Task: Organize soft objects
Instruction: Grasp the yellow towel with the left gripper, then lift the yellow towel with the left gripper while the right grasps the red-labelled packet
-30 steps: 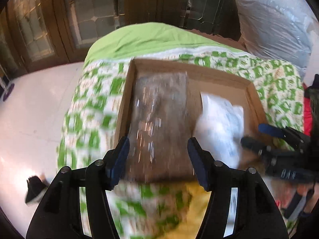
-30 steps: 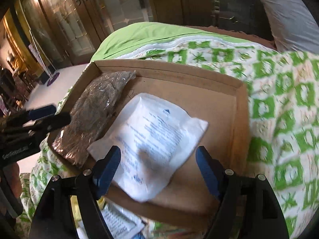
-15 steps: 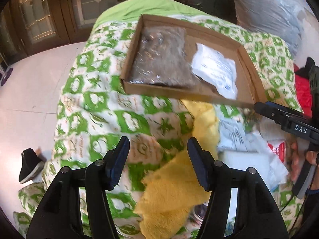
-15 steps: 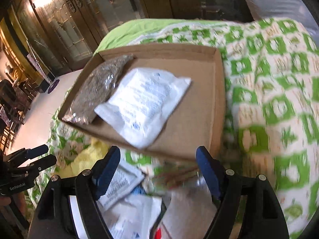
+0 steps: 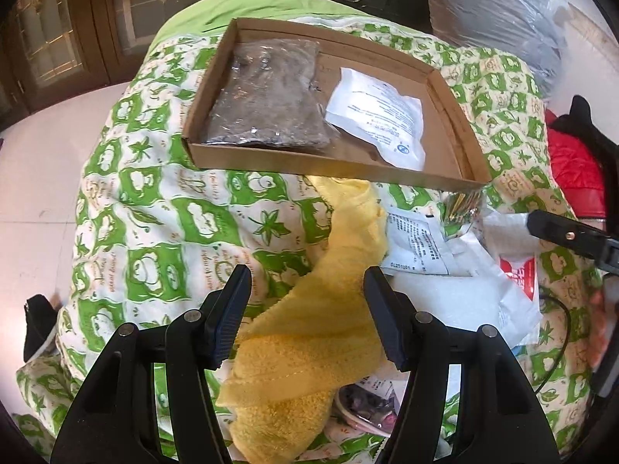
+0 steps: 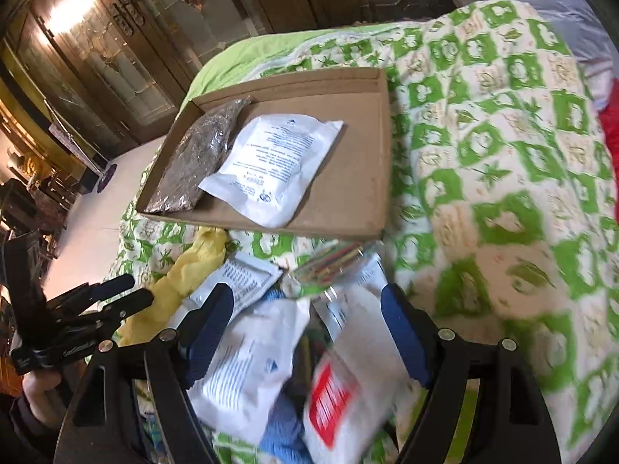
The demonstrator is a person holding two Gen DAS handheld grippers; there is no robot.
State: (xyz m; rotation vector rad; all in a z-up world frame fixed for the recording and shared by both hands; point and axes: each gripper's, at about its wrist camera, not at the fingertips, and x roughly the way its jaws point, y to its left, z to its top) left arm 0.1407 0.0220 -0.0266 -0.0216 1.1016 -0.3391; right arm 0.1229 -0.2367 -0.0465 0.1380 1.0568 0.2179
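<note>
A flat cardboard tray (image 5: 445,92) (image 6: 359,193) lies on the green-patterned quilt. It holds a dark clear-wrapped packet (image 5: 267,96) (image 6: 197,158) and a white printed pouch (image 5: 379,120) (image 6: 274,162). My left gripper (image 5: 305,309) is open and empty, just above a yellow towel (image 5: 309,340) (image 6: 182,274). My right gripper (image 6: 305,332) is open and empty over a pile of white pouches (image 6: 247,363) and a white bag with a red label (image 6: 336,394) (image 5: 518,274).
The quilt (image 5: 162,224) (image 6: 503,154) covers a raised bed. A packet of coloured sticks (image 6: 329,263) (image 5: 464,208) lies by the tray's near edge. A red garment (image 5: 572,170) and a large plastic-wrapped bundle (image 5: 503,11) are at the right. White floor (image 5: 38,162) is at the left.
Both grippers have pulled back from over the tray toward the near pile. The towel and loose pouches have come into view beneath them. Both stayed open.
</note>
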